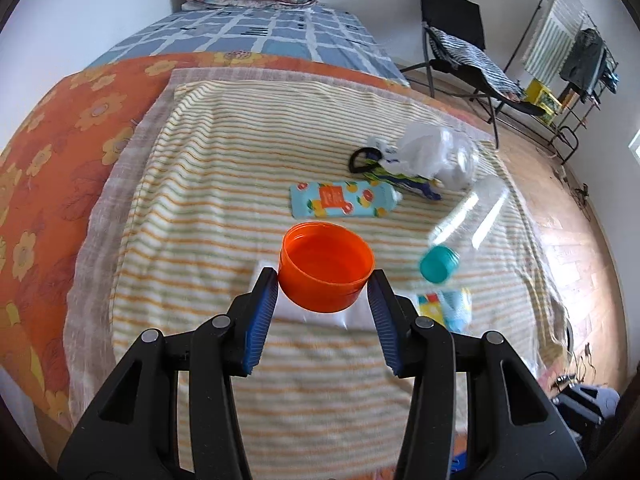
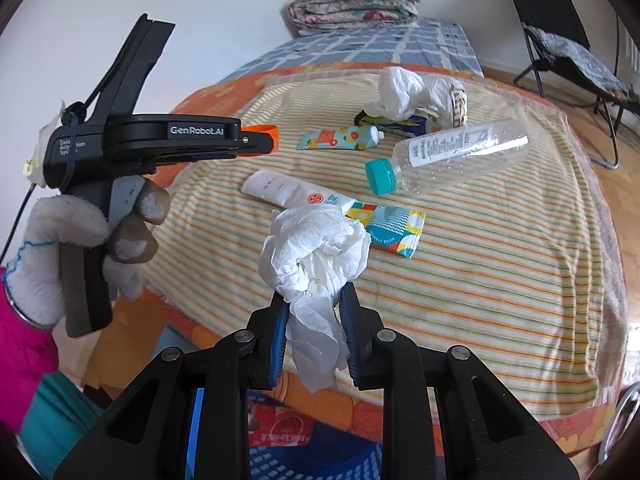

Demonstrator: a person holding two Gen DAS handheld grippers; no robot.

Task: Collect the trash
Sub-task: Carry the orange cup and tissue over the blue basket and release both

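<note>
While the left gripper pinches the orange cap, the right gripper, nearer the bed's edge, clamps the crumpled tissue above a container below

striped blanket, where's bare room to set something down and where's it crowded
Free: the near right stretch of the striped blanket, below the plastic bottle and right of the patterned wrapper; also the far left part beyond the orange lid. Crowded: the far right, where the white bag, fruit-print tube and white tube cluster.
</note>
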